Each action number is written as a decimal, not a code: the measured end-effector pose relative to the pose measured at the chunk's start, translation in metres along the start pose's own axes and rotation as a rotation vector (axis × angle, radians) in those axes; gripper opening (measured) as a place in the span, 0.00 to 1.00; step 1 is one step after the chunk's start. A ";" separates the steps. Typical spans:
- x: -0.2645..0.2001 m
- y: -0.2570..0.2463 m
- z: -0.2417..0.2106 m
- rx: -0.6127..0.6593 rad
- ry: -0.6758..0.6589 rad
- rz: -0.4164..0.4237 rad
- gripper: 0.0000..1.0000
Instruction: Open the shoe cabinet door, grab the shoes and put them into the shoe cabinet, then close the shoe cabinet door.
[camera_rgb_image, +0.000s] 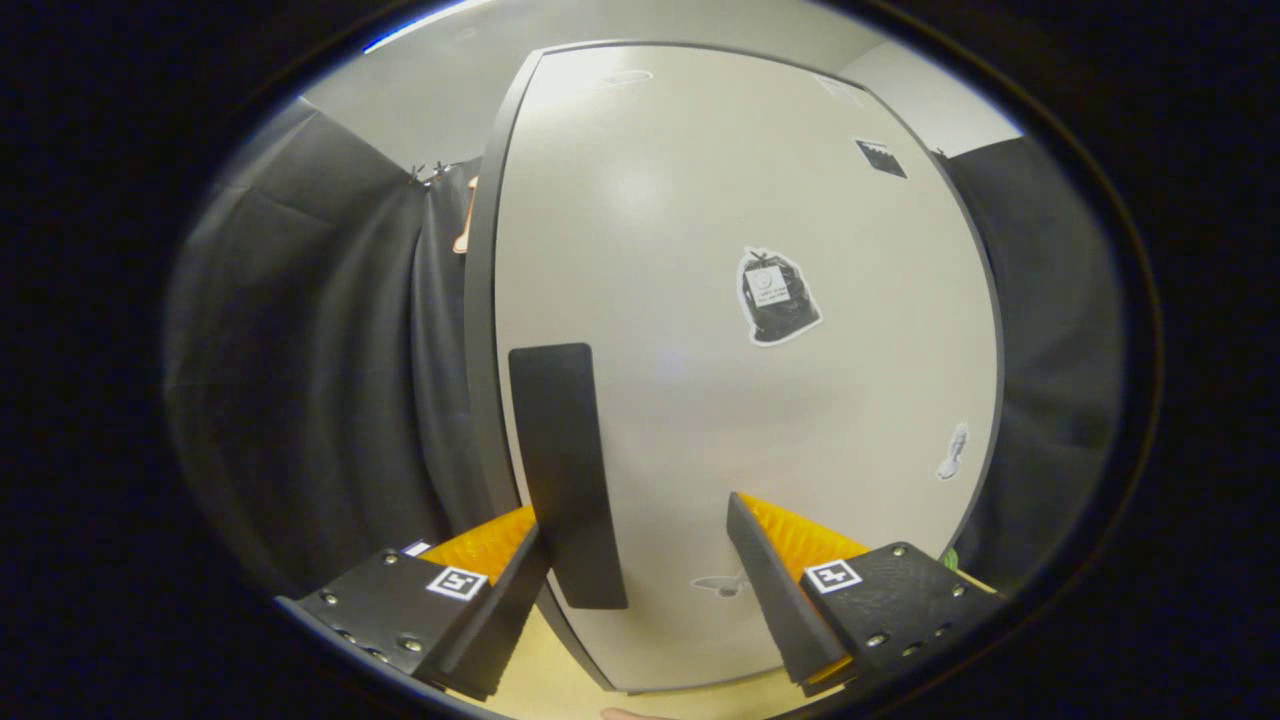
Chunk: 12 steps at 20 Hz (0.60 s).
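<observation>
The shoe cabinet door (720, 400) is a pale, glossy panel with a dark rim, standing close in front of me. A flat black upright handle (565, 470) sits near the door's left edge. My gripper (637, 520) is open, and the lower part of the handle lies between the fingers. The handle is right against the left finger (500, 600) and clearly apart from the right finger (775, 580). Whether the door is ajar I cannot tell. Several small stickers dot the door, the largest (778, 297) above the right finger.
Black cloth (320, 400) hangs on both sides of the cabinet. A light wooden floor (560, 685) shows below the door, between the fingers. Something small and green (948, 558) peeks out past the door's lower right corner.
</observation>
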<state>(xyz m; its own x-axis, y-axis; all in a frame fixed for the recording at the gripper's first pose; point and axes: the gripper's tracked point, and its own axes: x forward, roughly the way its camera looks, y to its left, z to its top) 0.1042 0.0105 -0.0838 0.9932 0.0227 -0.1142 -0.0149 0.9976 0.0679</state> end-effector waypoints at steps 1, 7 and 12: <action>-0.002 0.000 -0.001 0.008 0.004 0.004 0.99; -0.029 -0.001 0.007 0.024 -0.018 0.038 0.99; -0.051 -0.024 0.020 0.013 -0.037 0.019 1.00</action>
<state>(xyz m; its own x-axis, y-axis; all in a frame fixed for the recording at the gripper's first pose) 0.0561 -0.0155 -0.0600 0.9964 0.0385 -0.0759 -0.0322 0.9961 0.0826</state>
